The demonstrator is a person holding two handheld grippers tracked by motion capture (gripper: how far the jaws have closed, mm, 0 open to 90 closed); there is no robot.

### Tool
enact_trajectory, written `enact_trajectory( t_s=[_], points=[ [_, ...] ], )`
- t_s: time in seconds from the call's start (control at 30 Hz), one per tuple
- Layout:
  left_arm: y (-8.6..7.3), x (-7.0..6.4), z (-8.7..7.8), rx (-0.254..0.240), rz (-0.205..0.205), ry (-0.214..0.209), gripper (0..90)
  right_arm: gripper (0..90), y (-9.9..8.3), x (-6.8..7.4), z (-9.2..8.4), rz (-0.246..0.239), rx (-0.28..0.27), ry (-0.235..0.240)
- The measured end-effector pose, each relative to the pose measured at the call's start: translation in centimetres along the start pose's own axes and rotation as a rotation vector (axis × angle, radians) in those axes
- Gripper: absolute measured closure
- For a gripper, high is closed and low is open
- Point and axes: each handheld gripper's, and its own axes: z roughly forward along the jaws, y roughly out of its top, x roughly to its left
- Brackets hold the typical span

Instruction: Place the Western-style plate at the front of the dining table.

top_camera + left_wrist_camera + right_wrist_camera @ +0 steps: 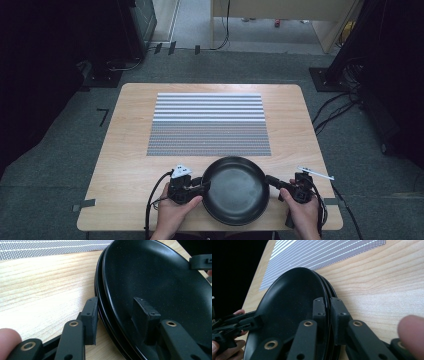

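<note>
A stack of black plates (235, 192) lies near the table's front edge, its rims layered in the left gripper view (105, 315). My left gripper (201, 187) is at the stack's left rim. Its jaws (117, 317) stand open astride the rim, with one pad (90, 320) outside and the other (145, 315) inside the top plate. My right gripper (272, 181) is at the right rim. In its own view the right gripper (328, 312) is shut on the stack's edge (325, 287), one pad inside the top plate and one outside.
A grey striped placemat (209, 124) lies across the middle of the wooden table (125, 150), just behind the plates. Dark equipment and cables surround the table on the carpeted floor. A hand holds each gripper at the front edge.
</note>
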Motion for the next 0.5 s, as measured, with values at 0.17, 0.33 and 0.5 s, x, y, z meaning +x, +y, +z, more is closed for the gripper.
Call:
enact_trajectory(
  t_s=[0.17,0.33,0.5],
  points=[
    [-0.09,0.36,0.11,0.007,-0.038,-0.025,55.5,86.5,-0.20,0.20,0.23,-0.001,0.000,-0.001],
    [-0.13,0.38,0.15,0.005,-0.053,-0.026,55.0,86.5,-0.29,0.30,0.31,-0.013,-0.012,-0.011],
    [-0.10,0.14,0.03,-0.010,-0.051,-0.006,57.3,86.6,-0.39,0.46,0.33,-0.006,-0.017,-0.018]
  ],
)
